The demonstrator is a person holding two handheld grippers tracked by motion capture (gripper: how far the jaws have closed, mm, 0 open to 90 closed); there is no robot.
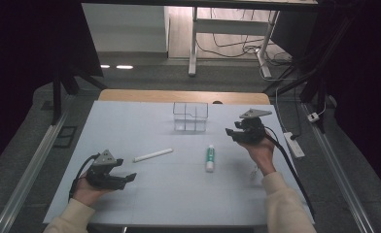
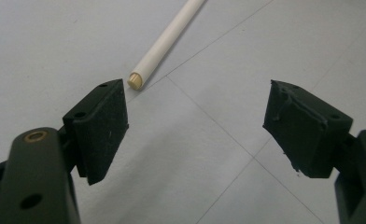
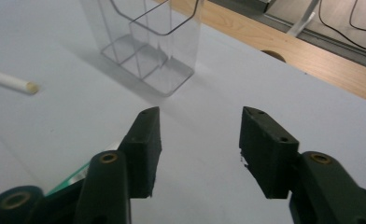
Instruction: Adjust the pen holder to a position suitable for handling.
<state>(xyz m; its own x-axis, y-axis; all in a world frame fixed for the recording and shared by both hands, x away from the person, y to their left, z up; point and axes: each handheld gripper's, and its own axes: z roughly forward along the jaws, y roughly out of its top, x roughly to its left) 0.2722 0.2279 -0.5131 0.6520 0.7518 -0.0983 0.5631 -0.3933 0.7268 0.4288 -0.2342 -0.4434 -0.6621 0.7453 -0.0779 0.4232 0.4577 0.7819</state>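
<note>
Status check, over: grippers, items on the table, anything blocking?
Left gripper and right gripper open, empty. White cylindrical stick, green-white tube, clear plastic divided holder untouched. Nothing blocking.

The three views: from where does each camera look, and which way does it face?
High view: above the person's side, facing forward and down at the table; both hands show.
Left gripper view: rides the left tongs, facing the white stick.
Right gripper view: rides the right tongs, facing the clear organizer.
Shared: the stick appears in all views.

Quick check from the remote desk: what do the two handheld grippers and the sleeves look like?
Both the left gripper and the right gripper are black, each topped by a grey three-cornered plate and trailing a black cable. Their jaws carry blocky black pads, with brass-coloured rivets. Both sleeves are cream.
</note>
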